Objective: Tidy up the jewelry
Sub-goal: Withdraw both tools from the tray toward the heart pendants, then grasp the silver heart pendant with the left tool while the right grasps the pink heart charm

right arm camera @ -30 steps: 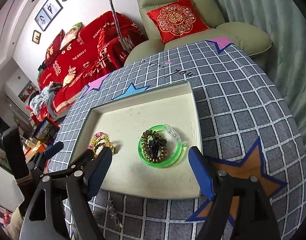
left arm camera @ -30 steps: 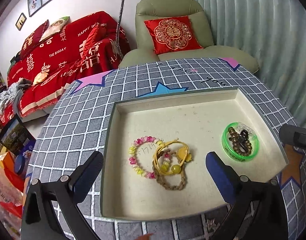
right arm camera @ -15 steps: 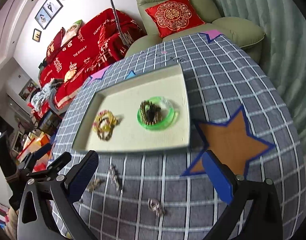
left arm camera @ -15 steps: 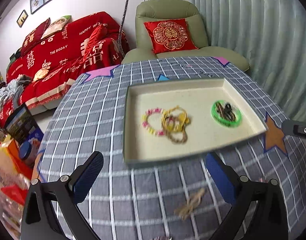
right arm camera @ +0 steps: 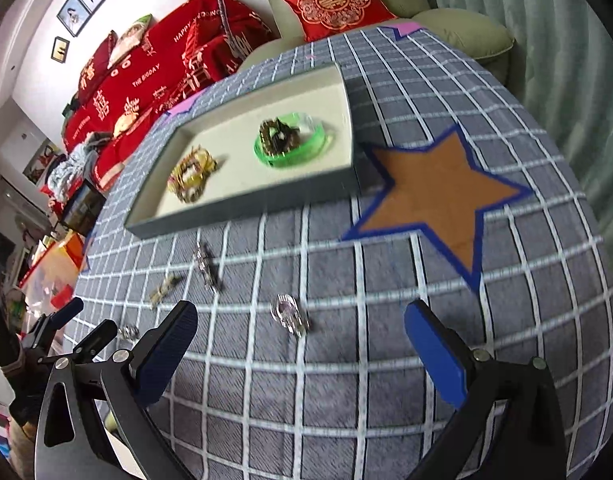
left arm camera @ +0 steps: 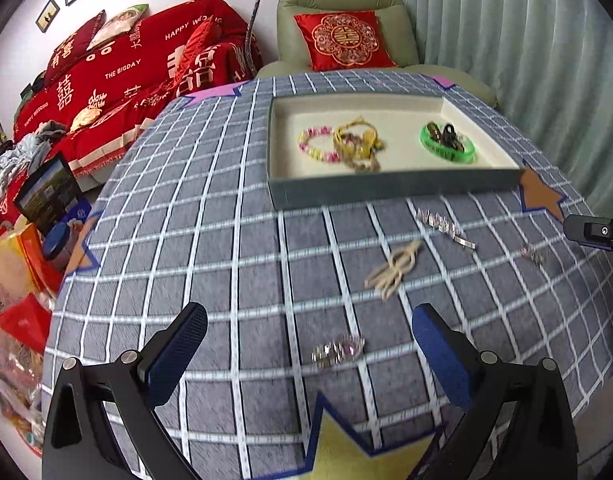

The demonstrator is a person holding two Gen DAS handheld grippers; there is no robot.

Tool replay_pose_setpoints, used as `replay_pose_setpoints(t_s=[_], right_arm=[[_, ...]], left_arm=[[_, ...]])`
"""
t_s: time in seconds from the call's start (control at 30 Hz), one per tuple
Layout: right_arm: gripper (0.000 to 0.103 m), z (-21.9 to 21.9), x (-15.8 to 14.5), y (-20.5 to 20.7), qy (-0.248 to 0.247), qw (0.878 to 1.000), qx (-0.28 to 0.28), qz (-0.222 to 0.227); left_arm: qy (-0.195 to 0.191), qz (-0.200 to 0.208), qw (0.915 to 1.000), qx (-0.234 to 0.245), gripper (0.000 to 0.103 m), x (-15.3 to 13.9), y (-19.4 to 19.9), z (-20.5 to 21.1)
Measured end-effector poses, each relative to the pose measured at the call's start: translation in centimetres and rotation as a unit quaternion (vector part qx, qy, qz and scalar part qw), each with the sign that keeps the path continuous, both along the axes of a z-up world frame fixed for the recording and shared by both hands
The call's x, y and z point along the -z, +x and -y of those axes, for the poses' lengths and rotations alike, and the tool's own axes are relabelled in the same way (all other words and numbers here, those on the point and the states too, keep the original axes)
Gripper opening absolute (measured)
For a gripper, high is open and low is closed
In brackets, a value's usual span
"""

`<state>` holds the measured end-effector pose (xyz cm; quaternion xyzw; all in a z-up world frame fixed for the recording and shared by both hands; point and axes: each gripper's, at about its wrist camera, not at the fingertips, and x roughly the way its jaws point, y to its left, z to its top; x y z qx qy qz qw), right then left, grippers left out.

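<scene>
Left wrist view — left gripper (left arm camera: 308,344) above tablecloth (left arm camera: 226,264), jaws spread wide, empty

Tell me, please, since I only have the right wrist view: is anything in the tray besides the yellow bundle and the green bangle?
Observer: Yes. The left wrist view shows a pink and yellow beaded bracelet in the tray, lying against the left side of the yellow bundle.
Operator: Thank you. Is the left gripper holding anything?
Observer: No. The left gripper is open and empty; a pink sparkly clip lies on the tablecloth between its fingers.
Operator: What is at the table edge nearest that gripper?
Observer: A yellow star patch with a blue outline.
</scene>
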<state>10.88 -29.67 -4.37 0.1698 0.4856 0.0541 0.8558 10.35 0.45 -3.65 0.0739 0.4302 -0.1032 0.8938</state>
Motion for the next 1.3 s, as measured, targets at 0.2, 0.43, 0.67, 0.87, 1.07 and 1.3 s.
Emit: replay_pose_setpoints(t_s=[0.2,0.43,0.67,0.87,1.07,1.3], right_arm=[[0.103,-0.2,0.8,-0.8,-0.014,1.000,-0.002,-0.008],[0.103,-0.9,1.0,-0.9,-0.036,0.999,-0.013,-0.007],[0.102,-2.5,1.4,0.1,-0.073,0.997,-0.038,-0.006],[0.090,-4.0,2.0,1.2,-0.113,0.992,-0.056,-0.010],[0.082,-4.8,2.1,1.8,-0.141,0.988,-0.069,-0.007],[0.077,-5.9,2.3,1.7,-0.180,0.979,-0.091,0.002]], left_arm=[[0.001,-0.009,0.9999,-0.011,0.103,0.9,-0.4,-0.1],[-0.008,-0.022,0.9994,-0.025,0.103,1.6,-0.1,-0.5],[-0.013,-0.019,0.9996,-0.018,0.103,1.7,-0.2,-0.6],[-0.013,-0.018,0.9997,-0.007,0.100,2.1,-0.1,-0.5],[-0.006,-0.031,0.9995,0.000,0.089,2.9,0.1,-0.5],[-0.004,-0.027,0.9995,0.018,0.089,2.8,-0.2,0.2]])
